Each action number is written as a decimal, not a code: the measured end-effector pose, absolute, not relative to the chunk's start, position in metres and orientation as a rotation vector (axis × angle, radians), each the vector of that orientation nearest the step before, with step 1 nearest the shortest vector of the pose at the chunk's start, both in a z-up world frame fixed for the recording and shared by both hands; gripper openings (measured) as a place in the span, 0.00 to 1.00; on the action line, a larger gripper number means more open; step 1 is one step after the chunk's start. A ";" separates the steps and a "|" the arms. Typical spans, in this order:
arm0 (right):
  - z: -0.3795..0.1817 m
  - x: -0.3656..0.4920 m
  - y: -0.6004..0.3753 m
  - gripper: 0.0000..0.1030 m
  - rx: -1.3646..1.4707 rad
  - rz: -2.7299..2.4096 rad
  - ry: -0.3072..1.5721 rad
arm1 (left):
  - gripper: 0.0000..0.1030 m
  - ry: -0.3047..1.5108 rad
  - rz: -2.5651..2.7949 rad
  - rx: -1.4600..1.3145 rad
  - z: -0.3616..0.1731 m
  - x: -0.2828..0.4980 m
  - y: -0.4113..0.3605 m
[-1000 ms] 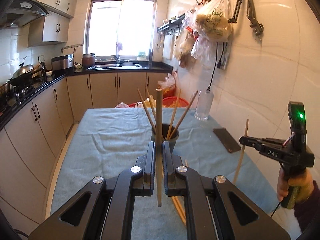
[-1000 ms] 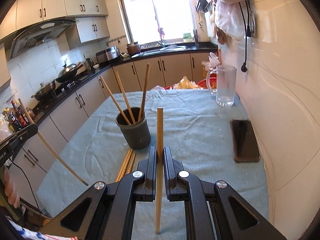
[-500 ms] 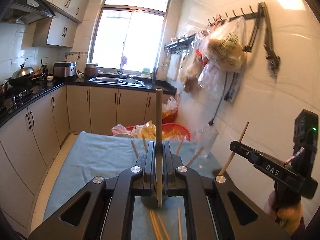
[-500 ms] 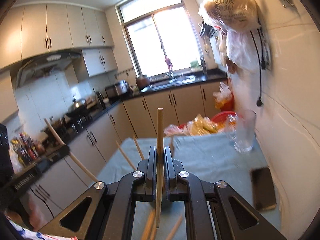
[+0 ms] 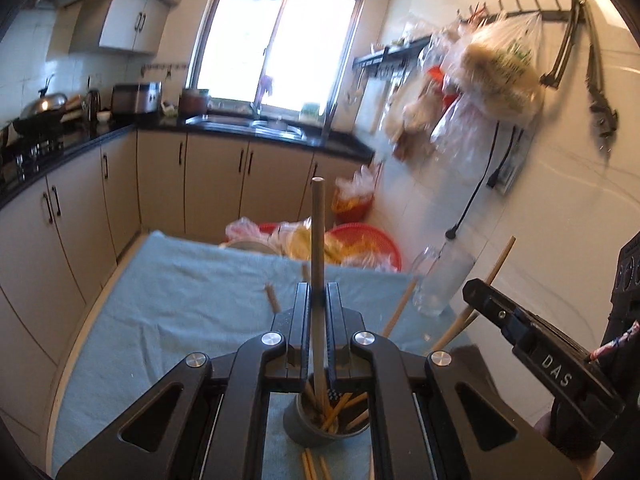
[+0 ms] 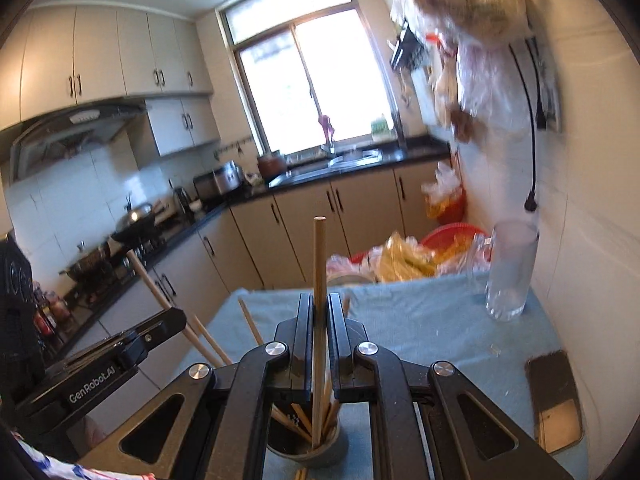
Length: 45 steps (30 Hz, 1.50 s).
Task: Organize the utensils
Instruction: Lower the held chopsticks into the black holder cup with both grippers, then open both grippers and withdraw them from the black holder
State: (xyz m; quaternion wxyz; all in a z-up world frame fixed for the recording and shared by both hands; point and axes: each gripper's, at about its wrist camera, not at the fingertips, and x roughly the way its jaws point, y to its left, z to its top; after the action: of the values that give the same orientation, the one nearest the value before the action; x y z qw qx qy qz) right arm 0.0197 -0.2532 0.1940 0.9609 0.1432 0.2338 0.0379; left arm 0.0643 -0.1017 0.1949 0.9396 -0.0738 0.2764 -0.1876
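The dark grey holder [image 5: 326, 426] stands on the blue-cloth counter [image 5: 192, 296] directly under both my tongs, and it already carries a loose bunch of wooden chopsticks leaning against its rim. My left tongs [image 5: 319, 300] are pressed together on a single chopstick [image 5: 318, 240], held upright with its lower end dipping down into the holder's mouth and its top rising well above the tips. My right tongs [image 6: 320, 312] pinch a second chopstick [image 6: 319, 264] the same way, upright, with its lower end inside the holder [image 6: 308, 446] among the others. A few more loose chopsticks [image 5: 312, 466] lie flat on the cloth just on the near side of the holder. From the left camera I can read "DAS" in white letters on the black body of my right tongs, which sit to the right of the holder; from the right camera the body of my left tongs, to the left of the holder, reads "GenRobot.AI". Beyond the holder and to its right, near the wall, stands a clear glass pitcher [image 6: 510, 272], and nearer than that, also to the holder's right, a dark phone [image 6: 554, 400] lies flat on the cloth. Past the far edge of the counter sits a red basket [image 5: 362, 240] with yellow bags, and a printed plastic bag [image 5: 500, 68] hangs from the wall hooks, its green lettering too blurred to read.
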 end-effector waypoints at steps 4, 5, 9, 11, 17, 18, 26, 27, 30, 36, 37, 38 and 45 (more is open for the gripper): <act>0.177 0.025 -0.254 0.07 0.283 0.074 0.520 | 0.06 0.598 -0.372 -0.136 0.183 0.066 -0.100; 0.174 0.025 -0.254 0.07 0.286 0.073 0.530 | 0.06 0.600 -0.370 -0.137 0.182 0.065 -0.099; 0.168 0.028 -0.256 0.07 0.291 0.071 0.549 | 0.06 0.600 -0.368 -0.131 0.182 0.060 -0.100; 0.167 0.028 -0.256 0.07 0.291 0.066 0.553 | 0.07 0.599 -0.369 -0.126 0.182 0.055 -0.100; 0.172 0.026 -0.253 0.40 0.291 0.070 0.554 | 0.35 0.580 -0.361 -0.148 0.193 0.038 -0.088; 0.175 0.023 -0.253 0.40 0.289 0.067 0.546 | 0.35 0.573 -0.361 -0.154 0.196 0.034 -0.085; 0.208 -0.011 -0.255 0.43 0.273 0.058 0.483 | 0.39 0.526 -0.324 -0.170 0.213 -0.015 -0.045; 0.211 -0.017 -0.254 0.45 0.269 0.058 0.476 | 0.41 0.522 -0.318 -0.177 0.213 -0.020 -0.040; 0.214 -0.043 -0.255 0.56 0.253 0.055 0.464 | 0.48 0.511 -0.294 -0.193 0.208 -0.039 -0.024; 0.163 -0.075 -0.254 0.64 0.215 0.055 0.602 | 0.52 0.603 -0.260 -0.149 0.160 -0.062 -0.014; 0.148 -0.076 -0.254 0.64 0.216 0.056 0.645 | 0.52 0.624 -0.257 -0.142 0.150 -0.062 -0.015; 0.126 -0.076 -0.253 0.64 0.225 0.066 0.710 | 0.52 0.658 -0.255 -0.133 0.137 -0.062 -0.016; 0.036 -0.069 -0.238 0.51 0.247 0.158 0.952 | 0.52 0.880 -0.317 -0.092 0.060 -0.057 -0.039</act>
State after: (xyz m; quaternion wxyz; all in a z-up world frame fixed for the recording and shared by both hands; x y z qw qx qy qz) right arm -0.0693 -0.2375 0.0363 0.8785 0.1187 0.4566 0.0758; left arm -0.0574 -0.0393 0.0598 0.8916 -0.0444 0.4240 -0.1528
